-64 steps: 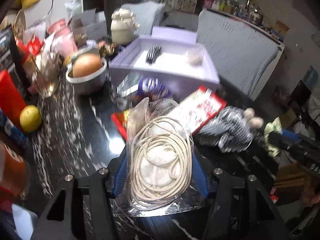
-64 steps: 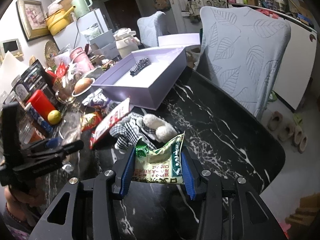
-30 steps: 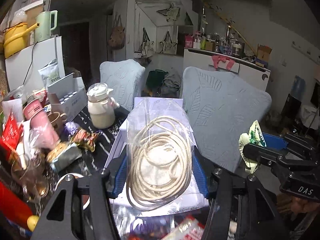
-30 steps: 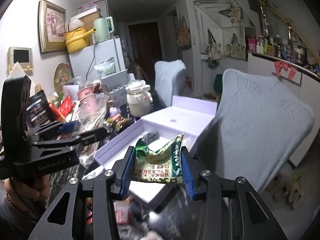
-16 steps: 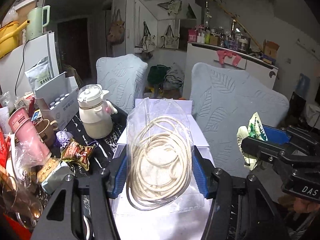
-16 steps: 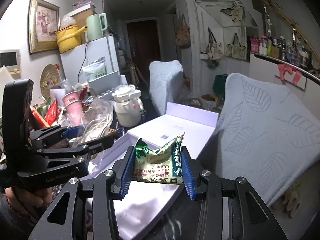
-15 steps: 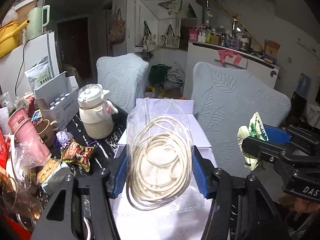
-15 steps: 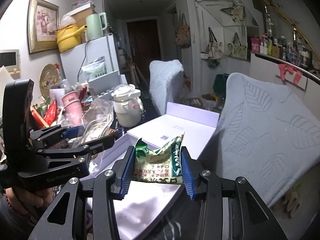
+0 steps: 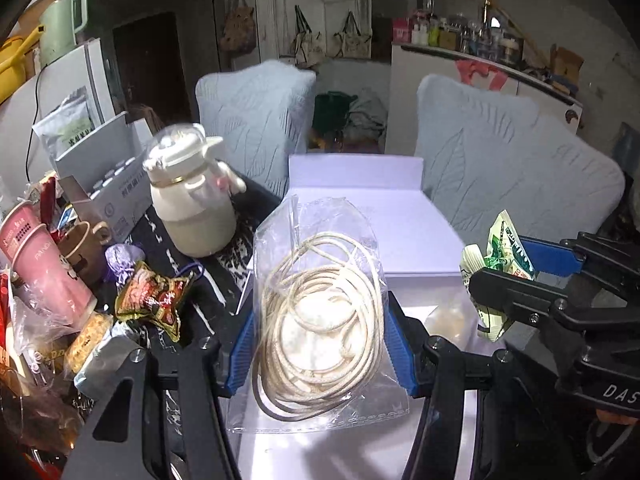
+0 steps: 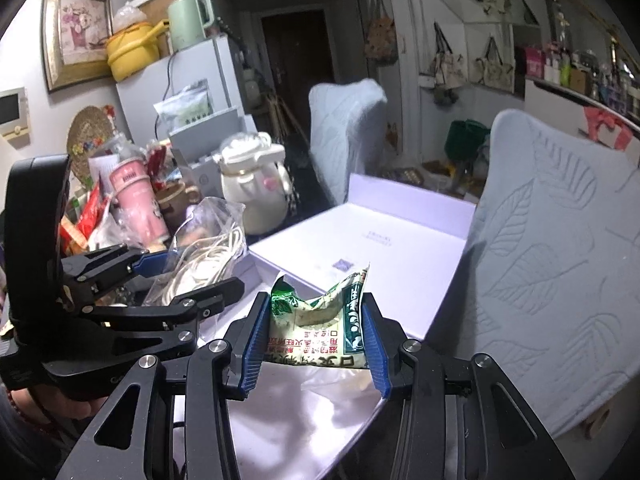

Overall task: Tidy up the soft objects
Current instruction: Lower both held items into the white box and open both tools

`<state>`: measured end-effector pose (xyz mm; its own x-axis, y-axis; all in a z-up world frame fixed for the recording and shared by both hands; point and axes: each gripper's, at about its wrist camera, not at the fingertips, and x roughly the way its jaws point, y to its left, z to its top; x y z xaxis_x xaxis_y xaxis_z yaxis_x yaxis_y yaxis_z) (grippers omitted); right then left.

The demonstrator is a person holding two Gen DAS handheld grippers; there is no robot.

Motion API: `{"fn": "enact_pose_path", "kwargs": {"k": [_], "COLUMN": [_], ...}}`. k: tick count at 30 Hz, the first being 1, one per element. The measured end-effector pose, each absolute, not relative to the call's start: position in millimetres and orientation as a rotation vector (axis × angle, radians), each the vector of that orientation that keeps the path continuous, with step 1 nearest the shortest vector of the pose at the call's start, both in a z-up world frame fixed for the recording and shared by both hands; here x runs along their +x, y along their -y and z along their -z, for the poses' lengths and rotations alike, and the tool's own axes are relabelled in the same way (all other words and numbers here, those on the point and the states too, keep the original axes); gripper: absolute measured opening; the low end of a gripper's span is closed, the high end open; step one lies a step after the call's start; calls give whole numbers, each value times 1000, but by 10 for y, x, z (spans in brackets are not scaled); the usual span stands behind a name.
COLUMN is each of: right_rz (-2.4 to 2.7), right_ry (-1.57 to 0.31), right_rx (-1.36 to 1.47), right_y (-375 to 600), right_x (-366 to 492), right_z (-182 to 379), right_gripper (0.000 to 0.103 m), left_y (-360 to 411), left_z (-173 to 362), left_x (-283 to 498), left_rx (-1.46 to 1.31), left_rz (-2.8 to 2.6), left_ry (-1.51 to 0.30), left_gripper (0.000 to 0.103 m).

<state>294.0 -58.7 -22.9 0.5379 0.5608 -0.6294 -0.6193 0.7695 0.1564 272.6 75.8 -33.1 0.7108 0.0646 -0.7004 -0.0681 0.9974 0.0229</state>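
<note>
My left gripper (image 9: 320,344) is shut on a clear plastic bag holding a coil of cream cord (image 9: 316,320), its blue pads pressing both sides. My right gripper (image 10: 316,340) is shut on a crumpled green and white snack packet (image 10: 320,332). Both hang over the open lavender box (image 9: 400,232), whose pale floor lies under the fingers. In the left wrist view the right gripper (image 9: 516,276) with the snack packet (image 9: 496,260) sits at the right edge. In the right wrist view the left gripper (image 10: 176,276) with the cord bag (image 10: 208,252) is at left.
A cream teapot (image 9: 188,204) stands on the black marble table left of the box. Snack wrappers (image 9: 152,300), pink cups (image 9: 36,260) and a grey carton (image 9: 100,172) crowd the left. Two pale blue quilted chair backs (image 9: 512,172) stand behind and right of the box.
Both grippers have moved forward and lower over the lavender box, which now fills more of each view. The teapot and clutter have drawn nearer. Both grips are unchanged.
</note>
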Motion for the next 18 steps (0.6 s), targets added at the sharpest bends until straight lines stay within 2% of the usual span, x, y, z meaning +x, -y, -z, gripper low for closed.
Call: {"fn": "enact_pose_path", "kwargs": {"k": [10, 14, 16, 18], "right_rz": [-722, -714, -713, -708], "right_ry": [-814, -835, -842, -840], "right_rx": [-35, -27, -29, -30], "right_y": [548, 538, 528, 531], "right_x": [3191, 3230, 3230, 3222], "right_z": [447, 472, 477, 465], "right_gripper": [45, 46, 49, 60], "left_y": [-894, -901, -914, -936], "left_z": [590, 637, 664, 688], "left_x": [2873, 2901, 2927, 2943], "left_rx": [-49, -38, -47, -60], "left_rz": [-65, -64, -65, -73], "left_ry": [-849, -873, -898, -917], "left_gripper": [57, 60, 60, 61]}}
